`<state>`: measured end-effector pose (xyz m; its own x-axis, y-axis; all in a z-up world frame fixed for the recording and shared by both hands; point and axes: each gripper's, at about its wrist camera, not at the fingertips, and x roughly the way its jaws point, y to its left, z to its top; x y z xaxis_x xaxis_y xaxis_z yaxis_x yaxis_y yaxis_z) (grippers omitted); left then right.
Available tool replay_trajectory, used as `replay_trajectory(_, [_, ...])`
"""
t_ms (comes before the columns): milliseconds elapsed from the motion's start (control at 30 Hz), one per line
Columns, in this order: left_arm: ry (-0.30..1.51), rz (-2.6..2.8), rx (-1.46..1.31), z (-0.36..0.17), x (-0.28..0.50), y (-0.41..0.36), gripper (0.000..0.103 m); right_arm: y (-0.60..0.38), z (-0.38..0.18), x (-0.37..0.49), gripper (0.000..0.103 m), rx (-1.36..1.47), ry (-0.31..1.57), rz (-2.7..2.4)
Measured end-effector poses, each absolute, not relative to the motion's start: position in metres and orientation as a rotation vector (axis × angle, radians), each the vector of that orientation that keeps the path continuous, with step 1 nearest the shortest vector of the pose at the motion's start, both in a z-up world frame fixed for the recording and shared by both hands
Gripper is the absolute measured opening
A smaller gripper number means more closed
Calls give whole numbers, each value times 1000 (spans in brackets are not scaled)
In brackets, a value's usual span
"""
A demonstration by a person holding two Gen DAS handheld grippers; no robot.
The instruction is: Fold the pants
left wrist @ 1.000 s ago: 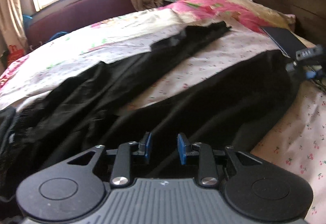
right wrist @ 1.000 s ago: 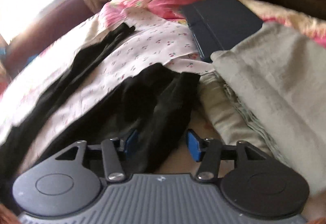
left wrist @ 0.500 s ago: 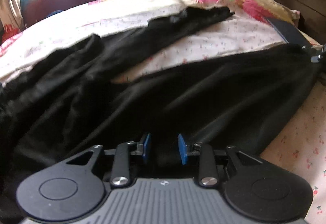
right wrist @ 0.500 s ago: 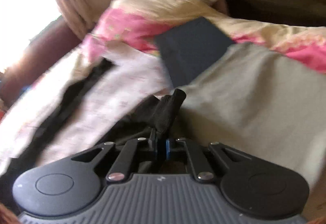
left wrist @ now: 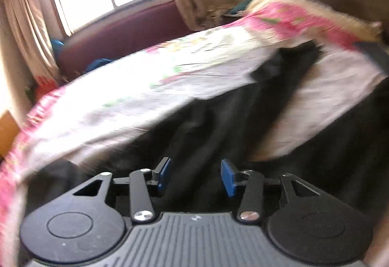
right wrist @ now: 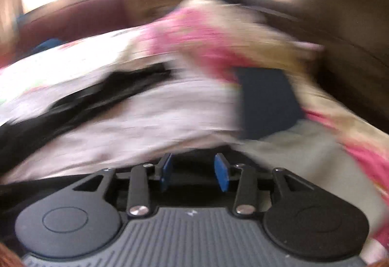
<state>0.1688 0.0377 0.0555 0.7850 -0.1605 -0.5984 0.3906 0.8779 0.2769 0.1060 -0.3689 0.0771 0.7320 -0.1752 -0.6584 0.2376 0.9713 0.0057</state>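
Black pants (left wrist: 218, 126) spread across the bed (left wrist: 145, 80), one leg running up toward the pink pillow (left wrist: 291, 21), the other toward the right edge. Left claw (left wrist: 195, 176) above the dark cloth, blue pads parted, just been opening, nothing pinched between. Right claw (right wrist: 194, 173) likewise parted and just been opening, empty, near the grey-green cloth (right wrist: 304, 155) and dark flat case (right wrist: 265, 101). Both views heavily blurred
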Motion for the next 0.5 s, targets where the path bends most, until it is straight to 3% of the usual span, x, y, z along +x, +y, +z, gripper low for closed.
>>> replay_trajectory(400, [788, -295, 510, 26, 320, 90, 74, -200, 48, 338, 46, -417, 842, 427])
replay_trajectory(500, [831, -316, 543, 6, 334, 91, 88, -184, 35, 374, 48, -533, 858, 444])
